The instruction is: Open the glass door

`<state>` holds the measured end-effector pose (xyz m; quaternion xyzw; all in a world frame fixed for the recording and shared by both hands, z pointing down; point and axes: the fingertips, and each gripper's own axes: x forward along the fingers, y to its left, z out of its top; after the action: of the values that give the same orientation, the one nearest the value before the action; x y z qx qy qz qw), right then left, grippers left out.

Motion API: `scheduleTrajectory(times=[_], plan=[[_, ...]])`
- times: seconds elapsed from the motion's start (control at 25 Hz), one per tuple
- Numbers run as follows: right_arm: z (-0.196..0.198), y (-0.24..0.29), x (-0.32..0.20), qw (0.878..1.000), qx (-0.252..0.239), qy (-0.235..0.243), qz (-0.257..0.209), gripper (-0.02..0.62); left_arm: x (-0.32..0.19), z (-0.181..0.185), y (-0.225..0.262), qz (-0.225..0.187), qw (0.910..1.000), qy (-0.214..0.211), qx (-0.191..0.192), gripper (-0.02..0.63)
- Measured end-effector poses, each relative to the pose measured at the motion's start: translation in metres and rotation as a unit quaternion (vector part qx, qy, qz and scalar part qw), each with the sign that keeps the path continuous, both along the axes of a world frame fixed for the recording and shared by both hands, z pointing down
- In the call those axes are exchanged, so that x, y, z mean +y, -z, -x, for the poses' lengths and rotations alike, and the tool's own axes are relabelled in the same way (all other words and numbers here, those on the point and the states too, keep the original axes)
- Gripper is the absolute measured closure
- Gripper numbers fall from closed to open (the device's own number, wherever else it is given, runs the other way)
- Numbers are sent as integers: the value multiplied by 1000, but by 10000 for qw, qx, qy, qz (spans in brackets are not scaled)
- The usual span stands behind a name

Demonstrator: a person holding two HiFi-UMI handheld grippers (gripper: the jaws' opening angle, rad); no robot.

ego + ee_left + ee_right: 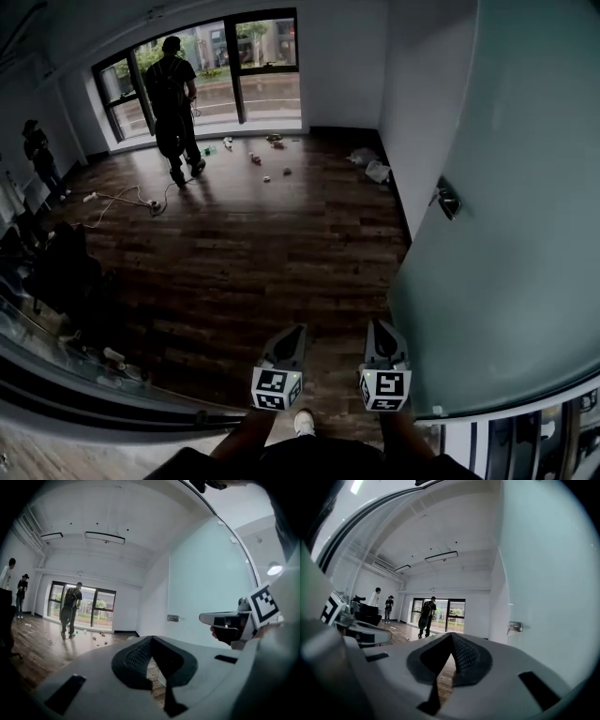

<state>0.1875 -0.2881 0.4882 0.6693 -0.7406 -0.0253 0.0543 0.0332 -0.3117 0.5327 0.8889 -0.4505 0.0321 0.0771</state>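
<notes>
Door [525,234] stood swung into the room at frame right, handle [448,199] well apart from both tools. Left hand-held gripper [298,330] and right hand-held gripper [376,324] were fully closed and empty at bottom centre. Probably the door is already open, so nothing needs gripping.

- Glass door [506,234], 3 o'clock in the head view: frosted, pale green, smooth satin face.
- Handle [448,200] on it: bright polished metal.
- Floor [262,253], centre to 12 o'clock: dark wood planks, low sheen, window glare toward 12.
- Wall [342,56]: white, matt.
- Left gripper [151,639], right gripper [451,635]: matt grey plastic shells.
- Pads [463,654]: black, finely ribbed.
</notes>
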Motion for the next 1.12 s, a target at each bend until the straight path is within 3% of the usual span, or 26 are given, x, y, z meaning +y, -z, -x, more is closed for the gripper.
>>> scheduleTrajectory(times=[0.24,0.64,0.84,1.12], plan=[[-18,-15,68,9999,-32,116,71,578,65,-24,-3,-130,9998,37,-140,603],[-43,-30,226,9989,49,405,250,578,237,-71,-4,-56,9999,104,-102,603],[-43,-30,287,9984,12,466,311,578,302,-69,-3,4,9997,125,-221,603],[-31,-13,328,9985,46,507,223,578,342,-62,12,-38,9996,133,-246,603]])
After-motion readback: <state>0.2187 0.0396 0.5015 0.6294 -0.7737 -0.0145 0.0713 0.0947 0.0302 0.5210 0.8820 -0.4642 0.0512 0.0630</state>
